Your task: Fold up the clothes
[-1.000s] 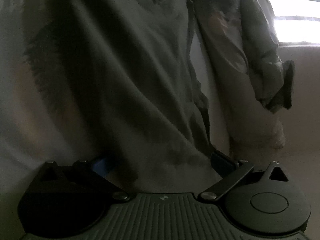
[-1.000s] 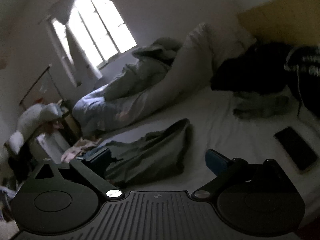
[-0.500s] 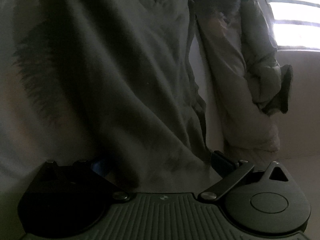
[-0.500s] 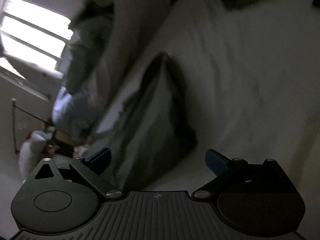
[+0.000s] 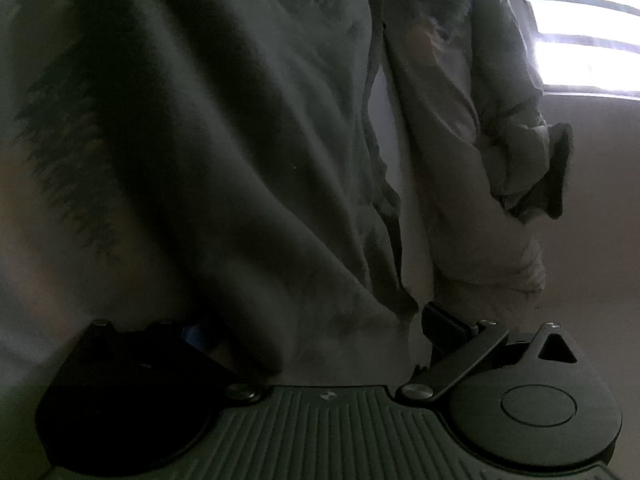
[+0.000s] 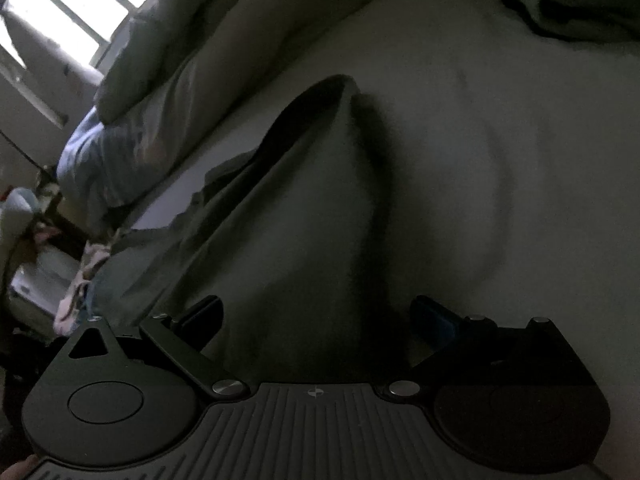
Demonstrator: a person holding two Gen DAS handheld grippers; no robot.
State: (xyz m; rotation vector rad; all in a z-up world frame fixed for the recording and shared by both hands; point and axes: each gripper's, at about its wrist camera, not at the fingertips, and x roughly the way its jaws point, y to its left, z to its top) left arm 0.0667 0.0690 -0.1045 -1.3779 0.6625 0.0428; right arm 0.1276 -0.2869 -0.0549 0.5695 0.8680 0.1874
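Observation:
A dark grey-green garment (image 5: 240,152) lies spread on the white bed sheet (image 6: 520,160) and fills most of the left wrist view. My left gripper (image 5: 316,328) is open, its fingers wide apart, and the garment's near edge bunches between them. In the right wrist view the same garment (image 6: 296,216) runs as a long folded strip away from me, its far end lifted in a fold. My right gripper (image 6: 318,316) is open and low over the near end, with cloth between the spread fingers. Whether the pads touch the fabric is too dark to tell.
A rumpled pale duvet (image 6: 168,92) lies along the far side of the bed under a bright window (image 6: 60,4). Dark clothes (image 6: 568,4) sit at the top right of the sheet. Clutter (image 6: 48,272) lies beyond the bed's left edge. A rolled sleeve (image 5: 532,168) hangs by the window (image 5: 588,48).
My right gripper has dropped and tilted from a high view of the room to just above the garment's near end. The left gripper has crept slightly closer to the cloth.

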